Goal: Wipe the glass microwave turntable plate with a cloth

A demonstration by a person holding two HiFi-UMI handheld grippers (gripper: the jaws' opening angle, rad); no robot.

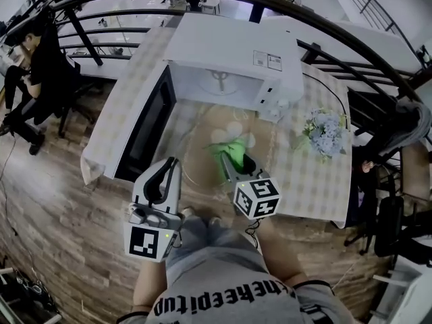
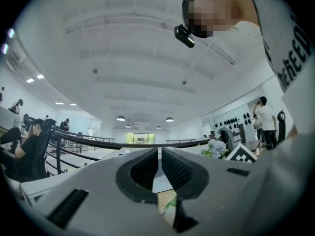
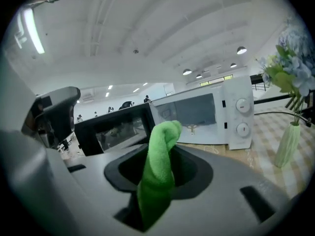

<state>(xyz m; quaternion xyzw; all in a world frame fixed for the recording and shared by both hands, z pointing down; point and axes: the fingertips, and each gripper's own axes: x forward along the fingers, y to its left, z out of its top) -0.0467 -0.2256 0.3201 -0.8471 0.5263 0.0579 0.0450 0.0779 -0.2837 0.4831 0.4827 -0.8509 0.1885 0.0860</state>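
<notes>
The glass turntable plate (image 1: 204, 140) lies flat on the checked tablecloth in front of the open white microwave (image 1: 229, 52). My right gripper (image 1: 233, 163) hovers over the plate's near side, shut on a green cloth (image 1: 229, 150). In the right gripper view the cloth (image 3: 160, 166) stands up between the jaws, with the microwave (image 3: 206, 114) beyond it. My left gripper (image 1: 170, 162) is held at the table's near-left edge, beside the plate. Its jaws are together with nothing between them (image 2: 160, 168).
The microwave door (image 1: 145, 123) swings open to the left. A vase of pale blue flowers (image 1: 322, 132) stands at the table's right. A dark railing (image 1: 351, 42) curves behind the table. A person sits at the far left (image 1: 37, 66).
</notes>
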